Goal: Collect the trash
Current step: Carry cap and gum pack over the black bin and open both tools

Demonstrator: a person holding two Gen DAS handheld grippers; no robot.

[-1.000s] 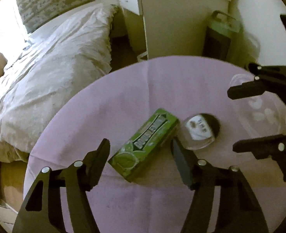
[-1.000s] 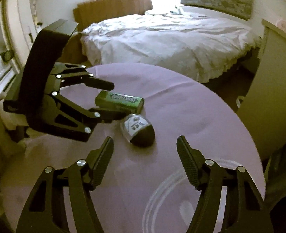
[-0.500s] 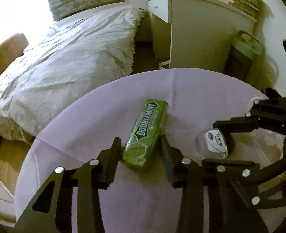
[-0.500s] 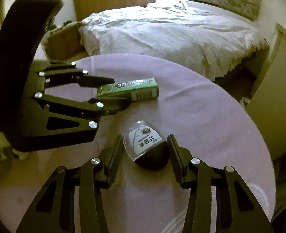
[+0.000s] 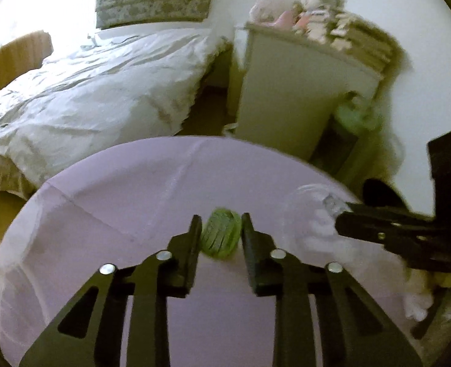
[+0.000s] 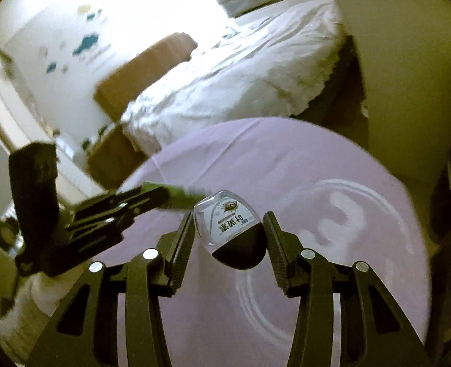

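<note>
Bedding, white and rumpled, fills the far side of both views: the bed (image 5: pixel 103 91) with a pale cabinet (image 5: pixel 292 98) beside it. Nearer lies the round table under its lilac cloth (image 5: pixel 118 189). Both pieces of trash look to be off that cloth. The left gripper (image 5: pixel 221 238) has just been closing and now clamps the green gum pack (image 5: pixel 221 236) end-on between its pads. The right gripper (image 6: pixel 229 234) is closed on the small clear container (image 6: pixel 230 229) with a printed label and dark base, pinched at its sides.

Judging by this, picking up is done for these two items and dropping them somewhere is what remains. No bin can be identified in either view, though a clear rounded thing with pale blotches (image 6: pixel 332 214) sits on the cloth near the right gripper; whether it is a bag, a bowl or a lid is hard to say. Motion blur smears the pack's print and the cabinet-top clutter.
</note>
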